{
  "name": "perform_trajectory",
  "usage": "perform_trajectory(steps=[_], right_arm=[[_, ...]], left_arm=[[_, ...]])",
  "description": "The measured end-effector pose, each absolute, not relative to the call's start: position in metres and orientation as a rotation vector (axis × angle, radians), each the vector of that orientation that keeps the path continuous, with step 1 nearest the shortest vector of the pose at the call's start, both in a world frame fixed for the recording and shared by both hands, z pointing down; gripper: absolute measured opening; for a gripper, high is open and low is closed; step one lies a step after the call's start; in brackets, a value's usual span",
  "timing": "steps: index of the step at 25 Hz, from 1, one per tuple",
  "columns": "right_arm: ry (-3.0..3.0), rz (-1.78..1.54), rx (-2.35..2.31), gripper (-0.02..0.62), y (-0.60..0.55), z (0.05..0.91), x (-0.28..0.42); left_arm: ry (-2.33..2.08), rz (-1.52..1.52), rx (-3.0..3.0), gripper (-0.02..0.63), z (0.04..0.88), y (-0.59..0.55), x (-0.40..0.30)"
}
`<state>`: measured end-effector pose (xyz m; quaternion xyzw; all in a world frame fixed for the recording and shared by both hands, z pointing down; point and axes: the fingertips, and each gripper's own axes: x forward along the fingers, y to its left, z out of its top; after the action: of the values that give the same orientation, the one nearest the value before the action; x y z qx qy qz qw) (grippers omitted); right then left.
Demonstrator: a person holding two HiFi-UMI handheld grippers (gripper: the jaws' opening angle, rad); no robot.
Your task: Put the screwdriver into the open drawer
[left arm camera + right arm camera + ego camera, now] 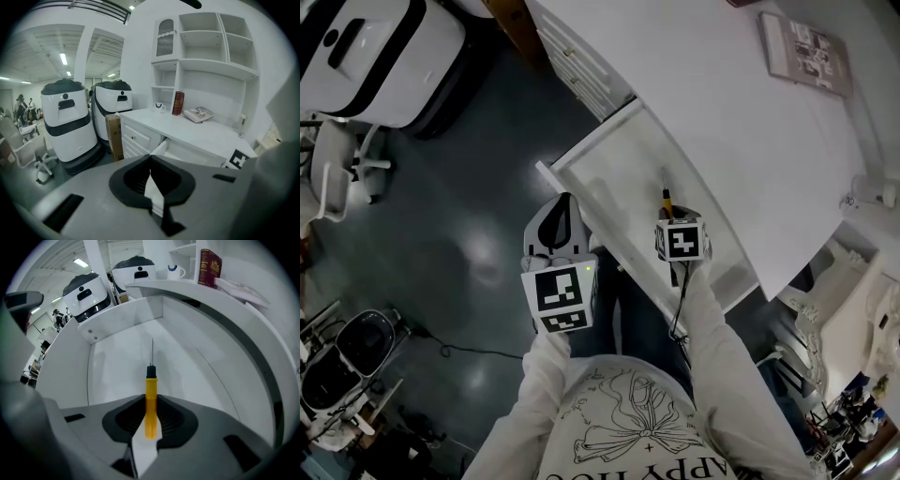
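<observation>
Two hand-held grippers are working at one open drawer [117, 319]; nearest, the left gripper [149, 158] is hanging over the dark floor just outside the drawer's front corner, its two jaws pressing together with nothing between them; the right gripper [150, 400] is pinching the yellow handle of the one screwdriver [150, 380], its jaws narrowed onto that handle, while the black collar and thin metal shaft are pointing away from the jaws and down into the drawer's white interior; whether the tip is touching the drawer floor cannot be told. Beyond the drawer, one white desk [750, 122] is carrying three things: one cup [159, 107], one red book [178, 103] standing upright, and one magazine [803, 52] lying flat; one white shelf unit [211, 47] is rising above the desk at its back. Beside the desk's closed drawers one cardboard box [114, 136] is standing on the floor; farther off, two white-and-black machines [65, 122] are standing side by side, and one white chair [337, 173] is standing near them.
</observation>
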<state>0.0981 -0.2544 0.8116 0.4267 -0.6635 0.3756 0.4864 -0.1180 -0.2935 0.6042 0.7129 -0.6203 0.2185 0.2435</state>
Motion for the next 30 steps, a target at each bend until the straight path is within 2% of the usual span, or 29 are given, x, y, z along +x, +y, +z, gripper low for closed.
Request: perform_trajectory(steps=[10,13,16,24,30], right_arm=[[-1.611,0.919,1.03,0.075,-0.255,0.821,0.098],[-1.637,0.928,1.061,0.114,-0.258,0.811,0.098],[-1.692,0.913,1.097,0.115,-0.262,0.793,0.095],[-1.881,0.764,1.295,0.042,-0.286,0.681,0.096],[-2.019,0.645,1.487,0.024,-0.294,0.572,0.108]], left_arm=[[-1.693,0.582,1.933,0.005,0.607,-0.29,-0.12],[-1.696,0.573,1.932,0.005,0.605,-0.287,-0.122],[-1.711,0.557,1.937,0.005,0.597,-0.286,-0.124],[-1.757,0.456,2.018,0.005,0.544,-0.292,-0.118],[-1.808,0.352,2.091,0.005,0.486,-0.293,-0.11]])
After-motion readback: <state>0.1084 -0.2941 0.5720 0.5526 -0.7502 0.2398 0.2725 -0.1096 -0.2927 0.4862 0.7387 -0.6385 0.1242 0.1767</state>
